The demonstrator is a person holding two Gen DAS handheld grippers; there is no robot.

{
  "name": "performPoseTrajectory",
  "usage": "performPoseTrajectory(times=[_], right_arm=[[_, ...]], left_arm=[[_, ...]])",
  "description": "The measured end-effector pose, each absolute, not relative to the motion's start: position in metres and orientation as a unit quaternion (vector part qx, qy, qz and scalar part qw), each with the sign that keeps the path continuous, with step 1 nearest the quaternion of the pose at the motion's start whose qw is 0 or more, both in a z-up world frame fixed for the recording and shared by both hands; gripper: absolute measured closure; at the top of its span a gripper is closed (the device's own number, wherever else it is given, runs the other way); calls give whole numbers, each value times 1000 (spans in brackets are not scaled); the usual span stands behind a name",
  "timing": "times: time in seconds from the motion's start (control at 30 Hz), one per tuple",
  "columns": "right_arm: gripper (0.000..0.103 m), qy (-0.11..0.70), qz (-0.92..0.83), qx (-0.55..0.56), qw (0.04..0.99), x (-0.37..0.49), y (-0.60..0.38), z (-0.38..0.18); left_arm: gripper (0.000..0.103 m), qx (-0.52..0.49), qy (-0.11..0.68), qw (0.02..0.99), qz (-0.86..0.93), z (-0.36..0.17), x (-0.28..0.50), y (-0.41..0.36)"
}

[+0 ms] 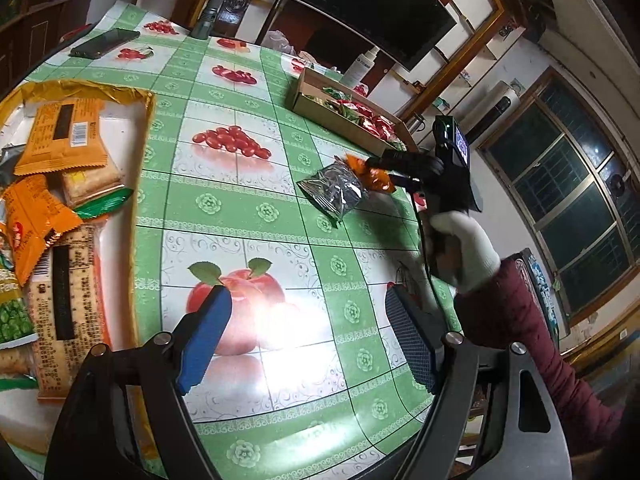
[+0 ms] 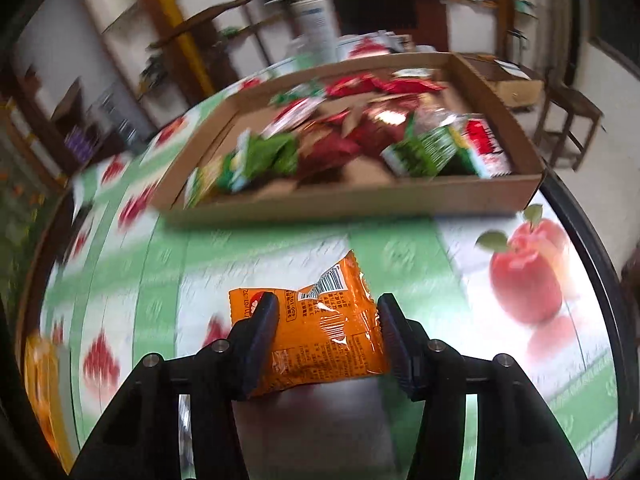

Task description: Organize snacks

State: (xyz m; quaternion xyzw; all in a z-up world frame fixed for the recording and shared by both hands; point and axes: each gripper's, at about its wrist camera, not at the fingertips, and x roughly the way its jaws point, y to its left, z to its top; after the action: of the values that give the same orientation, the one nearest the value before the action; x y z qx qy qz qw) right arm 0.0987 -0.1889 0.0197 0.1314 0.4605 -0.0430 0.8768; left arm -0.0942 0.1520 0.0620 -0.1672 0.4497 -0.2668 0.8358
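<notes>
gripping an orange snack packet (image 2: 320, 332), the right gripper (image 2: 326, 340) has its fingers pressed against both sides, held above the desk (image 2: 400, 248) just before a cardboard tray (image 2: 360, 200) of red and green snacks. the left gripper (image 1: 308, 344) hovers empty, fingers wide apart. a silver packet (image 1: 334, 190) lies on the desk.
</notes>
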Motion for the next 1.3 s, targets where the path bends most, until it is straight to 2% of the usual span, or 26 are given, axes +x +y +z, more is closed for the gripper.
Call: performPoseTrajectory(times=[0.13,0.23,0.3,0.5,0.7,0.93,1.13,1.27,1.3], right_arm=[[47,480,29,69,874,67,-147,20],[39,486,82,38,869,47,-123,17],[39,486,101,26,868,40,-113,16],[37,451,100,83,883,27,-123,39],[37,440,142,78,883,33,-89,47],[37,481,176,129,849,52,-52,29],[37,510,267,171,800,10,-43,33],[36,461,252,144,839,-9,-68,65],[31,451,222,131,854,-11,-76,68]], left_arm=[[24,-167,450,833,-275,61,-96,150],[24,-169,444,836,-276,64,-99,153],[24,-168,436,841,-273,68,-103,157],[23,-179,436,842,-261,66,-105,169],[23,-181,441,838,-266,64,-108,164],[23,-187,433,846,-250,69,-115,177],[23,-194,439,840,-253,61,-112,179],[23,-187,443,838,-260,59,-113,172],[23,-185,444,837,-260,59,-113,171]])
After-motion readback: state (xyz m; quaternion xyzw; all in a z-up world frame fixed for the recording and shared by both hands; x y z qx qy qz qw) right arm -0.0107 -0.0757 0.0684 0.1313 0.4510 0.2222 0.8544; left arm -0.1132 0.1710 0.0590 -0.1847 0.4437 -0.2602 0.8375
